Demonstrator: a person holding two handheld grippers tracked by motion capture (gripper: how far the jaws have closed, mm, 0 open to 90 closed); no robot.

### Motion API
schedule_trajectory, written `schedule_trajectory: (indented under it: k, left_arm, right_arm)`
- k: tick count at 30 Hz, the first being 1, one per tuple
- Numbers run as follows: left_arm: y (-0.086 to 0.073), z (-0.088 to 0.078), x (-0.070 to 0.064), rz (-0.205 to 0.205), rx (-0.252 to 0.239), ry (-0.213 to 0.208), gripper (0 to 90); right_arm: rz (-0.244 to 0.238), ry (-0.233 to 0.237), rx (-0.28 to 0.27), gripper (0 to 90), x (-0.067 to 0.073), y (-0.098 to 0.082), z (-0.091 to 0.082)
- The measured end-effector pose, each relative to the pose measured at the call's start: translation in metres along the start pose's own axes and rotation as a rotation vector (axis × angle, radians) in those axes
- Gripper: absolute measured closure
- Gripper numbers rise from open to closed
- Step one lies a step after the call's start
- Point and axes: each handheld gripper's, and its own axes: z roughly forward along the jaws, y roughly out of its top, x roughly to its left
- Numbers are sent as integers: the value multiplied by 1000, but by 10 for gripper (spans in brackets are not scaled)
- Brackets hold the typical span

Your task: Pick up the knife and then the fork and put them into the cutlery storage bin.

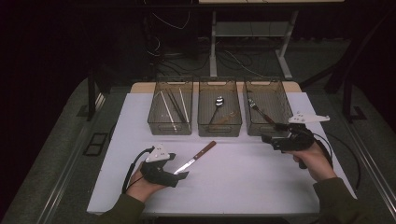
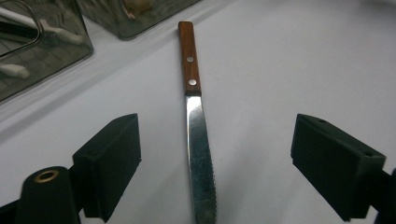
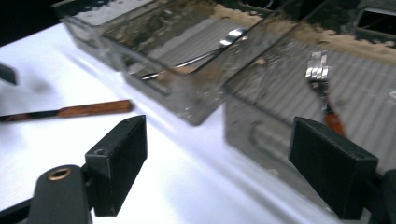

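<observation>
Lower left of the high view, our left gripper [image 1: 183, 175] sits with jaws apart and not gripping; the knife [image 1: 196, 157] lies flat on the white table [image 1: 261, 186], blade tip between them. Center right, our right gripper [image 1: 267, 138] is spread wide and empty, just in front of the rightmost bin [image 1: 261, 129] holding the fork [image 1: 259, 112].

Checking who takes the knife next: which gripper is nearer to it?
Left. The left gripper straddles the knife blade, jaws open; the right gripper is off by the right-hand bin.
</observation>
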Motion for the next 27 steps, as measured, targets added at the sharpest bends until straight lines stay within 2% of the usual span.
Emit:
schedule_trajectory:
  k: [4,6,8,11,15,21,27]
  left_arm:
    - [2,-2,1,-11,2,6,232]
    - [3,-3,1,-19,0,6,283]
    - [5,-4,2,-30,-2,-3,341]
    - [8,-4,2,-36,2,-3,428]
    - [12,1,1,-46,22,-9,508]
    - [24,13,2,-54,47,11,603]
    - [32,32,6,-54,84,25,609]
  right_arm:
    - [-15,14,-3,184,11,-17,-2]
    - [-21,5,-8,184,16,-26,-3]
    - [-24,29,-7,167,20,-34,-5]
    - [-36,38,12,165,25,-46,-6]
    - [-17,36,37,165,30,-63,-6]
    - [-26,36,62,165,37,-73,-10]
    - [-28,39,60,165,39,-72,-9]
